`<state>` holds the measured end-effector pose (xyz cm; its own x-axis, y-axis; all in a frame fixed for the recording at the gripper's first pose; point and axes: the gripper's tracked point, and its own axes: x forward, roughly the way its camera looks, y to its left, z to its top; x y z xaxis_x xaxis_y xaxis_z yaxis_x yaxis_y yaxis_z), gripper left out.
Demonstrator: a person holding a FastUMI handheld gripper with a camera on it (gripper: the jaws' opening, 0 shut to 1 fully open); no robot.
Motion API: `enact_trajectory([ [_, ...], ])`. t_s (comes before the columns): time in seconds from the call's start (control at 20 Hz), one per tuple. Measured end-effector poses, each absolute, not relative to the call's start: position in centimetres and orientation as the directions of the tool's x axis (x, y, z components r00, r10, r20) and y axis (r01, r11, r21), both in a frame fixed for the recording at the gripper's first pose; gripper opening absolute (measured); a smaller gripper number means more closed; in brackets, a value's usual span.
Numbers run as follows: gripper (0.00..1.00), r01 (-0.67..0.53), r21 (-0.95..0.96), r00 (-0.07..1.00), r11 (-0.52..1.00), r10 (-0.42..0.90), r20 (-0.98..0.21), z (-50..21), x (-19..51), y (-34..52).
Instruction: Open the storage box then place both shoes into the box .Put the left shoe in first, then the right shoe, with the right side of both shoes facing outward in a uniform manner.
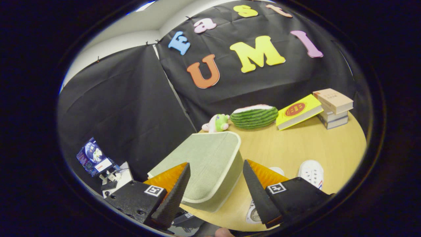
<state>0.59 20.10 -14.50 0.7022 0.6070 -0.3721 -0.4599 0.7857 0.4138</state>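
I have the gripper [213,194] hanging over the near edge of the bench [315,144], jaws spread wide and holding nothing. The box [207,164] sits between them and just ahead, lid still down as far as I can tell, its pale rounded corner closest to me. The two white shoes lie to the right of the box: one shoe [310,172] shows its toe clear of my right finger [260,194], the other shoe [255,214] is mostly hidden under that finger.

The step in hand, as I judge it, is opening the box. I would come in low at the lid's near rim, where a lip seems to run round the top, and set one finger under that lip rather than squeezing the whole corner, which looks too broad for the jaws. I cannot tell where the hinge is, so I would lift gently and watch which side gives. The box looks light and may slide on the bench. I must also keep the right finger off the shoe beneath it. Watermelon toy [254,116] and books [332,108], beyond the box, are out of the way.
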Motion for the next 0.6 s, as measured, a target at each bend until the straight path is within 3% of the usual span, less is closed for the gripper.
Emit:
enact_trajectory([
  [0.35, 0.96, -0.393, 0.530, 0.655, 0.751, 0.633, -0.413, -18.4, 1.3, 22.2],
  [0.6, 0.90, -0.326, 0.689, 0.585, 0.647, 0.711, -0.390, -19.0, 0.7, 23.6],
])
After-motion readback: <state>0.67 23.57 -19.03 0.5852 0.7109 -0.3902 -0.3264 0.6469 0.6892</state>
